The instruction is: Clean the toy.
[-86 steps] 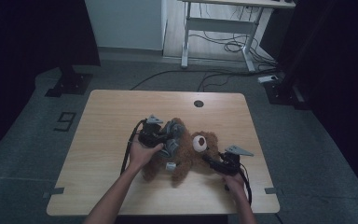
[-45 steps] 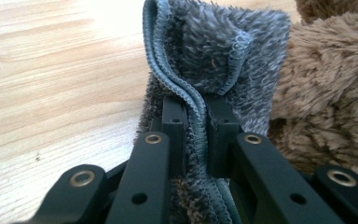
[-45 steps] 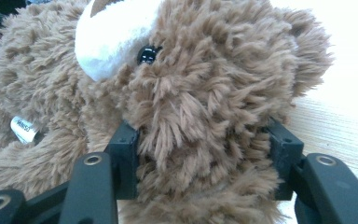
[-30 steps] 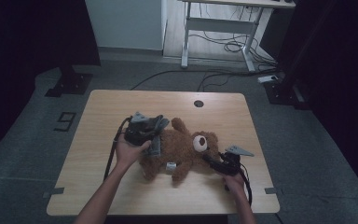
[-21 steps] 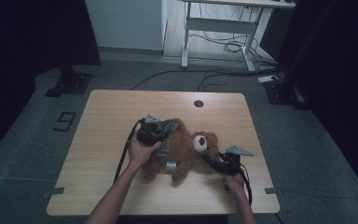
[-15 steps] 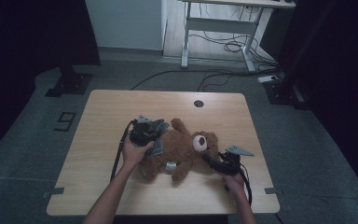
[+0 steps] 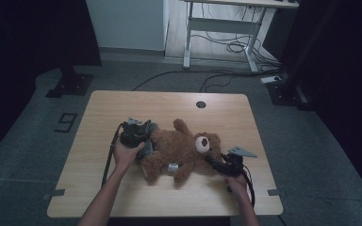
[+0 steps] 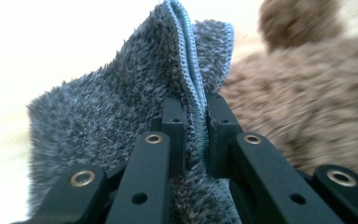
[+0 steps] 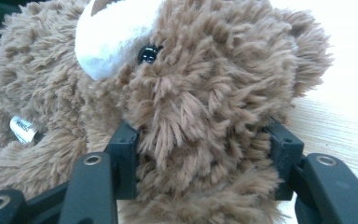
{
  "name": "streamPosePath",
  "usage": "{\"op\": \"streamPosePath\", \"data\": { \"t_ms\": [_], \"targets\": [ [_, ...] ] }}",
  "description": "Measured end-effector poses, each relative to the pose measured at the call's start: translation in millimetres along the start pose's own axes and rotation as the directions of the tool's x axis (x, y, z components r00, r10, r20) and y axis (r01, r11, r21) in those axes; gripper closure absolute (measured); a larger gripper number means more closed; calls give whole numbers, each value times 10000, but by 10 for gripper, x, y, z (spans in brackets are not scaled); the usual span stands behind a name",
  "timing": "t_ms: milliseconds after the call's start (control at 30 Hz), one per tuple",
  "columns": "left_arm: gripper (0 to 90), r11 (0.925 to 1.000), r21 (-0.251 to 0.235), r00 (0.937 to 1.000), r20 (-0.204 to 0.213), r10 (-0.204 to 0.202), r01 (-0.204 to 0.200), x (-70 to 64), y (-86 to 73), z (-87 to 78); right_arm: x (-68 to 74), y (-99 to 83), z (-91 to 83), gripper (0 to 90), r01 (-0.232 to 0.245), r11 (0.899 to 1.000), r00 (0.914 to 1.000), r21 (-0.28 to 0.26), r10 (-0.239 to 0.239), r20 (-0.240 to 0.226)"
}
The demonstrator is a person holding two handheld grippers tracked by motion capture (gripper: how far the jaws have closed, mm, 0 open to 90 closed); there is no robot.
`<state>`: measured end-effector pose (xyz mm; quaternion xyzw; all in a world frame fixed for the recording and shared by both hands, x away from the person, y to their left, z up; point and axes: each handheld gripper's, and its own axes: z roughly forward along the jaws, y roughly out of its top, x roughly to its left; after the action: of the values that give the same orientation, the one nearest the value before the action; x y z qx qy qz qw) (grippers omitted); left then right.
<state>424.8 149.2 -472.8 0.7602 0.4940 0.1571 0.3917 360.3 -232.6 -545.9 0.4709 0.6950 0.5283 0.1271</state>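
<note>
Left gripper (image 8: pixel 191 112) pinches grey towel (image 8: pixel 121 121) beside teddy bear (image 7: pixel 181 150) (on its back); right gripper (image 9: pixel 200 158) clamps bear's head on wooden table (image 7: pixel 169 103).

Teddy bear (image 7: pixel 181 149) lies on the table (image 7: pixel 122 106), between both claws. Left claw (image 8: pixel 196 121) pinches the cloth (image 8: pixel 121 121), bear's body just right of it. Right claw (image 9: pixel 205 163) straddles the bear's head.

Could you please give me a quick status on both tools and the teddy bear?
Left tool shut on grey cloth, beside the bear's body. Right tool clamped on teddy bear at its head. Bear lying on table. Nothing in the way.
</note>
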Motion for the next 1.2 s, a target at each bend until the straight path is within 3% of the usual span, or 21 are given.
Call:
{"op": "streamPosePath", "data": {
  "t_ms": [67, 100, 133, 167, 200, 233, 267, 400, 433, 533, 567, 600, 633, 667, 700, 733, 767, 800, 900, 1067, 1200],
  "targets": [
    [799, 9998, -145, 9999, 84, 134, -133, -45, 46, -46, 2, -1, -2, 435, 18, 10000, 10000, 10, -18, 23],
    [799, 9992, -299, 9994, 211, 275, -269, -101, 94, -87, 2, -1, -2, 435, 18, 10000, 10000, 10, -18, 23],
    [799, 9963, -517, 9966, 431, 703, -680, -242, 183, -142, 3, -2, -1, 435, 12, 10000, 10000, -13, -12, 26],
    [799, 9963, -517, 9966, 431, 703, -680, -242, 183, -142, 3, -2, -1, 435, 12, 10000, 10000, -13, -12, 26],
    [799, 9928, -632, 9925, 607, 1058, -1020, -385, 245, -159, 3, -3, -2, 435, 18, 10000, 10000, -1, -18, 31],
    [798, 9928, -632, 9925, 607, 1058, -1020, -385, 245, -159, 3, -3, -2, 435, 18, 10000, 10000, -1, -18, 31],
    [798, 9885, -741, 9857, 957, 1386, -1318, -567, 303, -140, 3, -4, -1, 435, 22, 10000, 10000, -27, -22, 31],
    [796, 9797, -643, 9703, 1400, 1972, -1898, -878, 366, -22, -1, -4, -2, 435, 37, 10000, 10000, -12, -37, 6],
    [796, 9797, -643, 9703, 1400, 1972, -1898, -878, 366, -22, -2, -3, -2, 436, 37, 10000, 10000, -14, -37, 0],
    [796, 9728, -332, 9582, 1677, 2317, -2294, -1117, 405, 179, -3, -3, -2, 436, 38, 10000, 10000, -12, -38, -10],
    [796, 9728, -332, 9582, 1677, 2317, -2294, -1117, 405, 179, -3, -3, -2, 436, 38, 10000, 10000, -12, -38, -10],
    [796, 9698, -28, 9542, 1778, 2407, -2441, -1192, 406, 285, 1, -5, -2, 437, 56, 10000, 10000, -13, -56, 13],
    [796, 9698, -28, 9542, 1778, 2407, -2441, -1192, 406, 285, 3, -5, -5, 437, 80, 10000, 10000, 9, -80, 31],
    [795, 9654, 398, 9500, 1924, 2457, -2578, -1282, 413, 407, 7, -7, -2, 439, 77, 10000, 10000, -17, -77, 51],
    [794, 9654, 398, 9500, 1924, 2457, -2578, -1282, 413, 407, 7, -7, -2, 439, 77, 10000, 10000, -17, -77, 51],
    [794, 9555, 675, 9449, 1837, 2709, -2870, -1384, 417, 500, 10, -9, 1, 444, 87, 10000, 9999, -37, -87, 53],
    [794, 9555, 675, 9449, 1837, 2709, -2870, -1384, 417, 500, 10, -9, 1, 444, 87, 10000, 9999, -37, -87, 53],
    [796, 9429, 943, 9416, 1435, 3047, -3195, -1466, 407, 574, 13, -8, 2, 445, 112, 9999, 9999, -40, -111, 70],
    [802, 9383, 1057, 9413, 1153, 3172, -3292, -1481, 397, 613, 15, -8, 0, 445, 146, 9999, 9998, -26, -146, 105],
    [807, 9438, 1169, 9478, 1200, 2955, -3091, -1346, 401, 561, 29, -1, 1, 445, 254, 9997, 9996, -7, -254, 125],
    [806, 9463, 1045, 9495, 1068, 2951, -3059, -1259, 404, 473, 32, -2, 2, 445, 275, 9996, 9995, -23, -275, 126]
  ]
}}
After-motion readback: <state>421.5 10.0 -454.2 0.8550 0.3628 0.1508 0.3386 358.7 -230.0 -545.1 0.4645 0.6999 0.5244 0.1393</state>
